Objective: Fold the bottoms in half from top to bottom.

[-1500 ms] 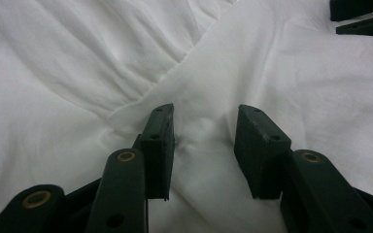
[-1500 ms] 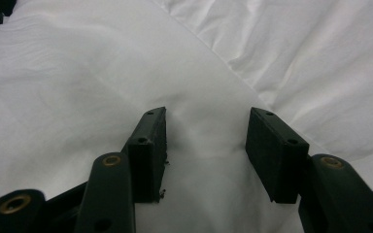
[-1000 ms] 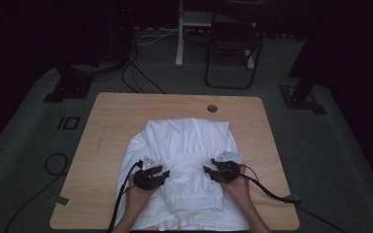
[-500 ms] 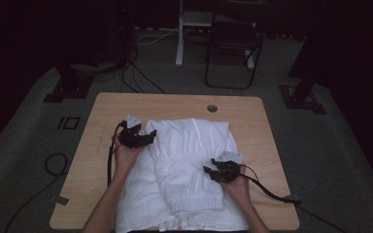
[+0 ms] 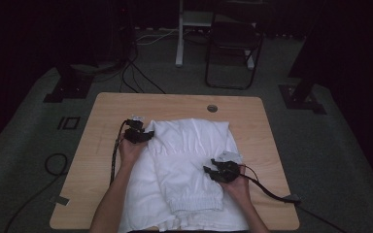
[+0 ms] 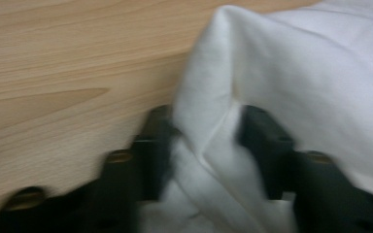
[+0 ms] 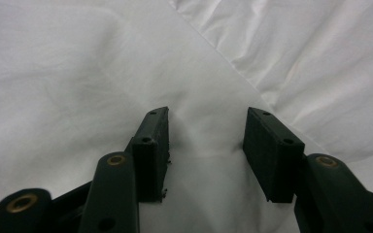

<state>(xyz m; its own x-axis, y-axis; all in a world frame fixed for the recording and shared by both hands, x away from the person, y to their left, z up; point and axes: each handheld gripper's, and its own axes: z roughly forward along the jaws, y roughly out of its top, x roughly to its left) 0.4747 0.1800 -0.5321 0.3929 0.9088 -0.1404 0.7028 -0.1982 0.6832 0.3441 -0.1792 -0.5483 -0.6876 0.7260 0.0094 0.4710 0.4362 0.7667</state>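
Now the left gripper (image 6: pixel 206 141), moved out to the garment's far left corner, has just been closing its jaws on a fold of the white garment (image 5: pixel 189 160) spread on the table (image 5: pixel 107 109); the right gripper (image 7: pixel 206 145) (half-open, unmoved) rests on cloth, likely anchoring it for the next fold.

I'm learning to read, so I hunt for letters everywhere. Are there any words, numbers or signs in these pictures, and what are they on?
None: no words, numbers or signs can be read anywhere.
White cloth: plain, no label or print to be seen.
Wooden table: bare wood grain, no writing.
Left gripper and right gripper: black, no readable markings.
Floor and dim chair behind the table: too dark to show any text.
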